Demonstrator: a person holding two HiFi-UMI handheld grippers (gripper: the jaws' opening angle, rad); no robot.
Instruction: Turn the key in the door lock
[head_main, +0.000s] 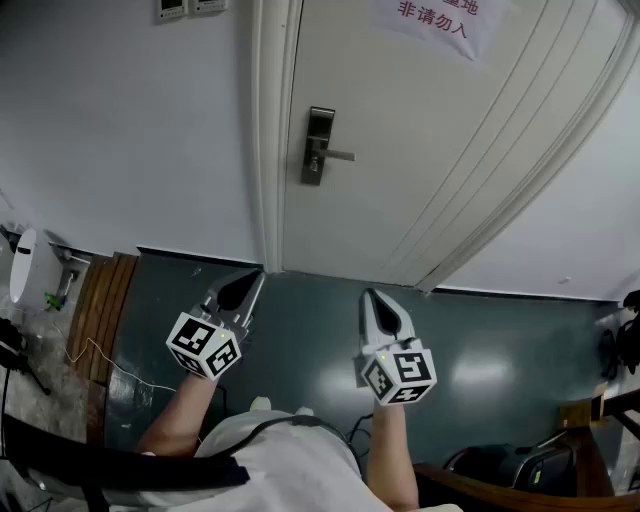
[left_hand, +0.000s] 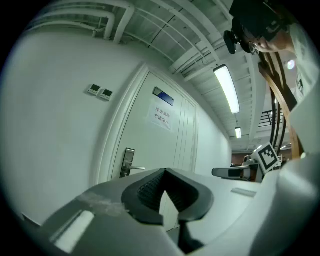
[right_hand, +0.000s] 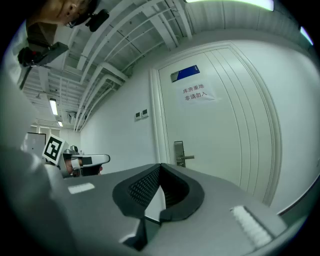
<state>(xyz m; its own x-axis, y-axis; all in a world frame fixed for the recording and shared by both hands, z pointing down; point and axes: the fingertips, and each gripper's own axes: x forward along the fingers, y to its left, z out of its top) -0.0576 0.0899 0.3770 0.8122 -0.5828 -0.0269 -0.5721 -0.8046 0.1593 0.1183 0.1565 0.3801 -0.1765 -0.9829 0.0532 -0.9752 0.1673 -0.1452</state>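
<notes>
A white door stands closed ahead of me. Its metal lock plate carries a lever handle pointing right. No key shows in the lock or in either gripper. My left gripper is held low, well short of the door, jaws together and empty. My right gripper hangs beside it, shut with nothing between the pads. The left gripper view looks past the left gripper at the lock plate. In the right gripper view the right gripper points toward the lock plate.
A paper notice is stuck on the door, and wall switches sit left of the frame. Wooden slats and a white object lie at the left. A dark chair stands at bottom right on the dark floor.
</notes>
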